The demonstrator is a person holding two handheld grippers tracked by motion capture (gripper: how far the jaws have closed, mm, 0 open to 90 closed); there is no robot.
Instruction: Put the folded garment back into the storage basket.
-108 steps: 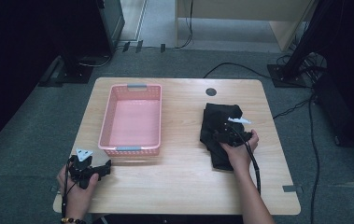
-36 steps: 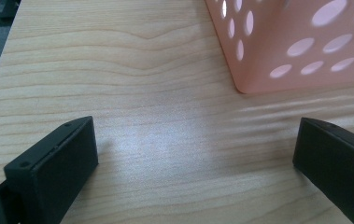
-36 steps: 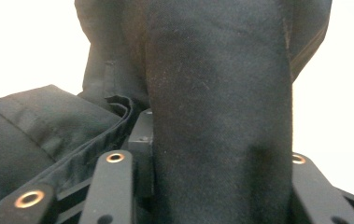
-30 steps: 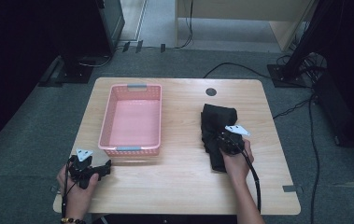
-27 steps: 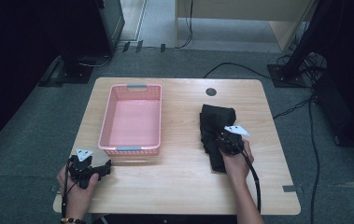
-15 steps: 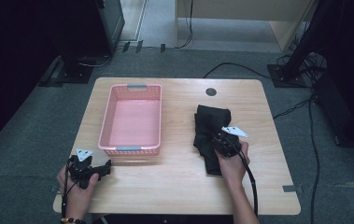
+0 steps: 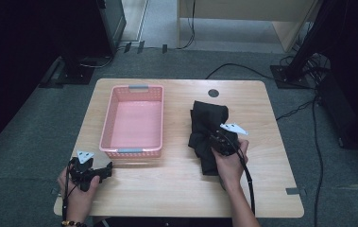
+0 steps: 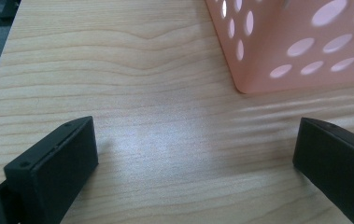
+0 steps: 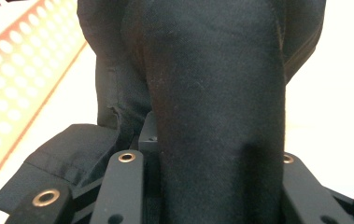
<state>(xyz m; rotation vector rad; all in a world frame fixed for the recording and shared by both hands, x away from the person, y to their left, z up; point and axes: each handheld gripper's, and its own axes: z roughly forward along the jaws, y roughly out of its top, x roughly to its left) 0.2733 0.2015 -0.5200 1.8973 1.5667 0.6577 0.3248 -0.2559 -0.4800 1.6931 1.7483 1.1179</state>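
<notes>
A black garment [image 7: 207,125] lies bunched on the right half of the wooden table [image 7: 167,189]. My right gripper [image 7: 219,139] is shut on its near part, and a thick fold of the black garment [image 9: 212,70] runs up between the jaws in the right gripper view. A pink perforated basket [image 7: 106,127] stands left of centre, with nothing in it. My left gripper [image 7: 102,171] rests low at the table's front left, open, with bare wood between its jaws. In the left gripper view the left gripper [image 8: 195,140] faces a near corner of the basket [image 8: 296,42].
A round cable hole [image 7: 213,92] sits in the table near its far edge. Bare wood lies between the basket and the garment and along the front edge. Cables and furniture legs stand on the floor behind and to the right.
My right gripper has risen and drifted left toward the basket, pulling the garment's near end up and bunching it. The left gripper has stayed put.
</notes>
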